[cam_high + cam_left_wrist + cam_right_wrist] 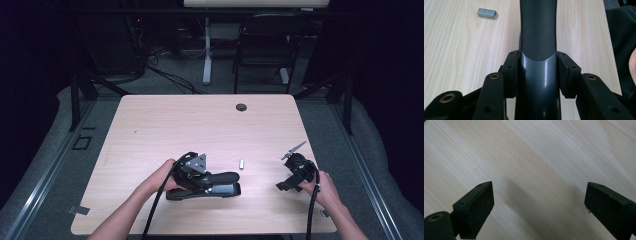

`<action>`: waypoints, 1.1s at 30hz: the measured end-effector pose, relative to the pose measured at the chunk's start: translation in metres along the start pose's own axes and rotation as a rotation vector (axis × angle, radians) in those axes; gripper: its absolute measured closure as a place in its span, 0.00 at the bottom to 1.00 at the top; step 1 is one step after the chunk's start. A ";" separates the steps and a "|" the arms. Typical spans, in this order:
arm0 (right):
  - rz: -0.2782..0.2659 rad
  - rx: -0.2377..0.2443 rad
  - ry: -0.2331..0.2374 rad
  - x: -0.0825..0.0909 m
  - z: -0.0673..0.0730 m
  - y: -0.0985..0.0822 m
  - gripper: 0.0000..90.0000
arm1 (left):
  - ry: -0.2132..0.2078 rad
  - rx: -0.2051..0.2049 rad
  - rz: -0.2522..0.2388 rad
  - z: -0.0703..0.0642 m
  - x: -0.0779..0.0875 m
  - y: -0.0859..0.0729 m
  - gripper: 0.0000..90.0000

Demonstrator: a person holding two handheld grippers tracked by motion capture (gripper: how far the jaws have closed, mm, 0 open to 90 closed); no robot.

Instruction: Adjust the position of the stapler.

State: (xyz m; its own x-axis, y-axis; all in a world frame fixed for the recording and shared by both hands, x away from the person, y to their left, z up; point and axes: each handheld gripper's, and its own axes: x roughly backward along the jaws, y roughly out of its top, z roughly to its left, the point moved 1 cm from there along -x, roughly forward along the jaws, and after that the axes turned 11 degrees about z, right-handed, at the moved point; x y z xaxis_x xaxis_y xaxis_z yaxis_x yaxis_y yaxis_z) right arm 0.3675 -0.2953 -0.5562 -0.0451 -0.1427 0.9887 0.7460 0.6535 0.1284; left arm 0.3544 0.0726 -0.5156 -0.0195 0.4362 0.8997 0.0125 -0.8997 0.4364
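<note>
Between the left gripper's fingers (512,72), a dark stapler (537,37), its base hidden.

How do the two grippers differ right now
The left gripper is shut on the dark stapler, pads against its sides; the right gripper stands wide open over bare table, holding nothing. The left sits near the table's middle, the right toward its right edge. Both are black, each in a hand.
</note>
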 end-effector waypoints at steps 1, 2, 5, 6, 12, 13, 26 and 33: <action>0.005 0.003 0.002 0.000 0.000 0.000 0.09 | 0.000 0.000 0.000 0.000 0.000 0.000 0.64; 0.007 0.006 0.003 0.001 -0.001 0.000 0.09 | -0.004 -0.003 0.000 0.000 0.000 0.000 0.64; -0.001 0.003 0.010 0.000 -0.001 -0.001 0.09 | -0.009 -0.006 -0.002 0.000 0.000 0.000 0.64; -0.016 -0.009 0.008 -0.001 0.000 -0.001 0.09 | -0.010 -0.007 -0.003 0.001 0.000 0.000 0.64; -0.009 0.002 0.015 0.000 0.000 -0.002 0.10 | -0.023 -0.020 -0.008 0.001 0.000 -0.002 0.65; -0.007 0.003 0.016 0.000 0.000 -0.002 0.10 | -0.024 -0.024 -0.007 0.001 0.000 -0.002 0.65; -0.015 -0.010 0.001 -0.001 0.002 -0.002 0.10 | -0.040 -0.024 -0.022 0.002 0.000 -0.004 0.65; -0.018 0.000 0.031 -0.005 0.003 0.001 0.10 | -0.038 0.015 -0.038 -0.001 -0.001 -0.004 0.65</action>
State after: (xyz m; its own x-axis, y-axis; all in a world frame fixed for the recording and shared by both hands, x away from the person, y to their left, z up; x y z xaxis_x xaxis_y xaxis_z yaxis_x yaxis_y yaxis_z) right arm 0.3663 -0.2922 -0.5605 -0.0375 -0.1776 0.9834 0.7453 0.6506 0.1459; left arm 0.3537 0.0760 -0.5184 0.0180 0.4710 0.8819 0.0273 -0.8820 0.4705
